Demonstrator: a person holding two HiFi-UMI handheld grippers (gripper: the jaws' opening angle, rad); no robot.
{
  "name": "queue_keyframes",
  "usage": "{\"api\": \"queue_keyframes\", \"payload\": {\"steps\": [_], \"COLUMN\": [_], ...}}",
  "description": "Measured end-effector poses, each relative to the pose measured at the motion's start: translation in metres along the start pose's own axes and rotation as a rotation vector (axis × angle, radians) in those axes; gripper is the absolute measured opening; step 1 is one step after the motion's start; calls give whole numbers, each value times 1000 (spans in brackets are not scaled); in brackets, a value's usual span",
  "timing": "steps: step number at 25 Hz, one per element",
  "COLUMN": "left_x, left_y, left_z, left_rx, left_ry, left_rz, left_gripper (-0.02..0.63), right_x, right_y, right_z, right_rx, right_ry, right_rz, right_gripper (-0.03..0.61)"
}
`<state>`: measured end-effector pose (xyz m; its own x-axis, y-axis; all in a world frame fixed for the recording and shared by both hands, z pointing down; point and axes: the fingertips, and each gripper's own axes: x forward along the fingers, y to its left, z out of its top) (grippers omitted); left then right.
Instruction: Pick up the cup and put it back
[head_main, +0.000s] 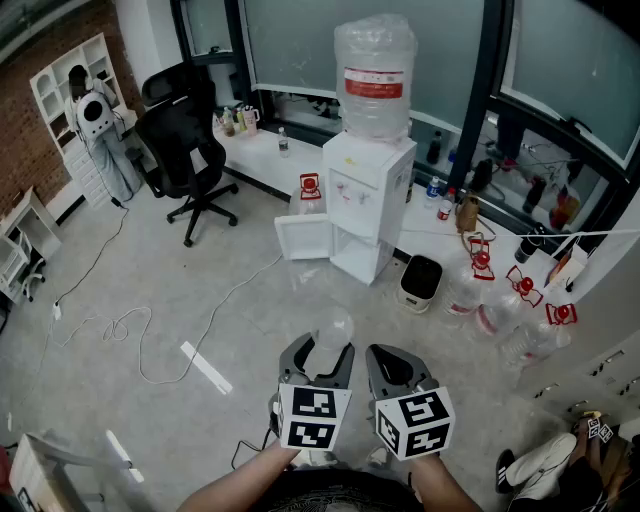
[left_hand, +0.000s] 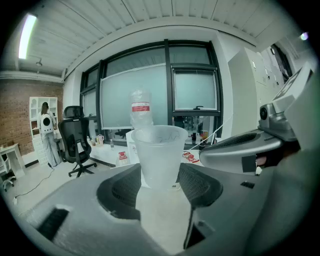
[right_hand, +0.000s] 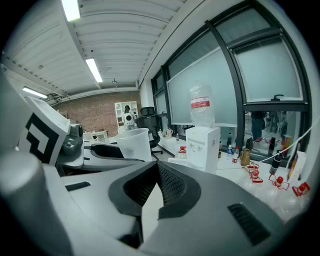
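Carry step: the left gripper (head_main: 320, 350) clamps the translucent plastic cup (left_hand: 159, 155) upright in mid-air between wide-spread jaws; the right gripper (right_hand: 156, 170), just beside, is closed and empty. Next, I'd judge: set the cup down ahead; release gently.

Floor (head_main: 150, 270): grey, seen from above.
Far edge, middle: a water dispenser (head_main: 368, 205) is stood, a small white bin (head_main: 421, 282) just beside it.
Left: an office chair (head_main: 185, 150); a cable (head_main: 120, 325) is trailed.
Right edge: clear water jugs (head_main: 492, 318) are laid.
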<state>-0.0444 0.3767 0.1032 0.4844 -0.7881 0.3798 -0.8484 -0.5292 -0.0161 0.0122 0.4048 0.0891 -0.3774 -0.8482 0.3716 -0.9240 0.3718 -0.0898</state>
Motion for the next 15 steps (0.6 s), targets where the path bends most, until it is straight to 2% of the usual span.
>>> {"api": "queue_keyframes", "payload": {"steps": [5,15], "left_x": [-4,2], "left_y": [16,29], "left_z": [0,-7], "left_rx": [7,18], "left_ry": [-19,-22], "left_rz": [-2,-57], "left_gripper": [244,244], "right_x": [14,36], "right_y": [15,29], "right_z": [0,3], "right_rx": [3,10], "right_ry": [1,-2], "right_rz": [-1,-32], "right_gripper": [21,21]}}
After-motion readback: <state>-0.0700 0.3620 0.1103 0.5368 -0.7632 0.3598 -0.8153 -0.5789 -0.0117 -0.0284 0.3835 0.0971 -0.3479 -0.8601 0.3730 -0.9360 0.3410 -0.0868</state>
